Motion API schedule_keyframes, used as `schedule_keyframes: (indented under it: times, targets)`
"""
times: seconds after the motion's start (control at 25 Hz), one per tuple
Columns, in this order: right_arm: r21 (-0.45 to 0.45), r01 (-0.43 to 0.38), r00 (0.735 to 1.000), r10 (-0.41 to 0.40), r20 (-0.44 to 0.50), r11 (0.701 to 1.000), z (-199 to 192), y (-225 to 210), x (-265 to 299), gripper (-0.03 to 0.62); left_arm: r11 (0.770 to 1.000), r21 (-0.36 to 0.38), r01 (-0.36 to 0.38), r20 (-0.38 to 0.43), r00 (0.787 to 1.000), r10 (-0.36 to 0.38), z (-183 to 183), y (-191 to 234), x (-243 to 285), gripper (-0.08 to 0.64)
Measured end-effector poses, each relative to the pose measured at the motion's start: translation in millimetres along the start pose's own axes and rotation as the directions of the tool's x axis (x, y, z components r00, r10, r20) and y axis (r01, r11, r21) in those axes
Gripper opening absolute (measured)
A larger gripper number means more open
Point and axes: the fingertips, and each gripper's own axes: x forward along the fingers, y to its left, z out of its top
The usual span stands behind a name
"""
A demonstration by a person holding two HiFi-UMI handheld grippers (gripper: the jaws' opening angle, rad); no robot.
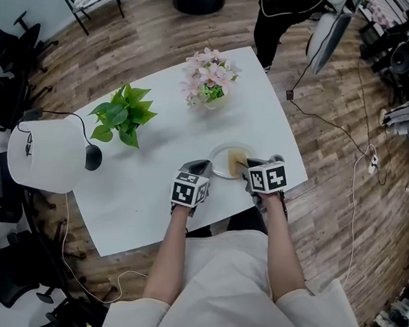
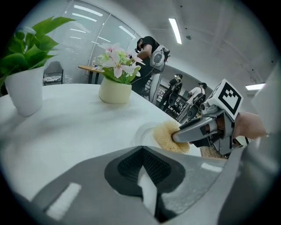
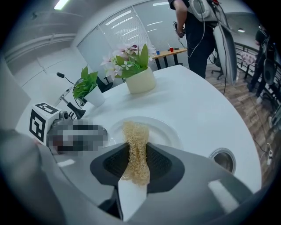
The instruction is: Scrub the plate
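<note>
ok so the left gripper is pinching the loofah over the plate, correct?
Not the left. The right gripper is pinching the loofah over the plate; the right gripper view shows it between those jaws. The left gripper has its jaws together on nothing.

Head view steeply downward; both gripper views low, close, opposed across the plate (image 3: 163,132).

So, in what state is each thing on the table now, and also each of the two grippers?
plate, flat on the table, with the scrubber on it.
loofah sponge, clamped on edge, its far end on the plate.
right gripper, shut on the loofah sponge.
left gripper, shut, nothing between its jaws, tips by the plate's rim.
flower pot, upright.
green plant, upright.
</note>
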Motion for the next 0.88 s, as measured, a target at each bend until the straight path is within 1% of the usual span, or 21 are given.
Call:
schedule_keyframes:
  times: [0.24,0.44,0.64,0.88]
  targets:
    - [0.022,-0.025,1.0,0.025,0.017,0.999,5,11,7,0.135,1.0,-0.008,0.012,0.004,1.0,-0.012,1,0,0,0.001]
    - [0.025,-0.043,0.999,0.042,0.026,0.999,8,18,9,0.137,1.0,-0.011,-0.008,-0.019,1.0,0.008,-5,6,-5,0.002]
    - [0.06,-0.079,0.996,0.077,0.038,0.995,11,29,13,0.137,1.0,-0.014,-0.013,-0.029,1.0,0.012,-10,12,-10,0.002]
    - [0.057,-0.09,0.995,0.088,0.04,0.994,15,37,20,0.137,1.0,-0.016,-0.004,-0.037,0.999,0.003,-14,12,-11,0.0]
